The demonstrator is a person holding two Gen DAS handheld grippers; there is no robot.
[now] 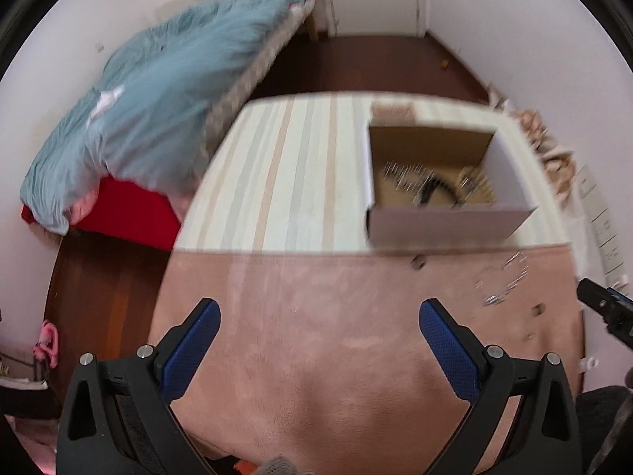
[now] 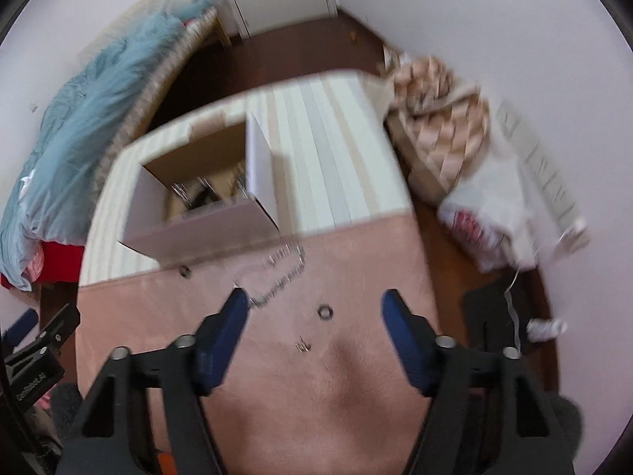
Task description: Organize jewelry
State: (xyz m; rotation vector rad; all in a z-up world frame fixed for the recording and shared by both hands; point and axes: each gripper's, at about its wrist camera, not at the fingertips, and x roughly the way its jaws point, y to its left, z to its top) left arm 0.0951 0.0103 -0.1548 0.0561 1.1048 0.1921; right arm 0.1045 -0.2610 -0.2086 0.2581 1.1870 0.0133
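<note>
An open cardboard box (image 1: 447, 221) with several jewelry pieces (image 1: 435, 188) inside stands on the striped cloth; it also shows in the right wrist view (image 2: 205, 233). A silver chain necklace (image 2: 277, 277) lies on the pink cloth (image 2: 316, 376), with a ring (image 2: 325, 311), a small earring (image 2: 304, 345) and another ring (image 2: 184, 271) nearby. The necklace shows blurred in the left wrist view (image 1: 500, 283). My left gripper (image 1: 318, 316) is open and empty over the pink cloth. My right gripper (image 2: 314, 308) is open and empty, its fingers on either side of the ring, above it.
A bed with a blue blanket (image 1: 158, 107) stands at the left. A folded beige cloth (image 2: 439, 130) and a white bag (image 2: 494, 213) lie on the dark floor at the right. The right gripper's tip (image 1: 605, 308) shows at the right edge of the left wrist view.
</note>
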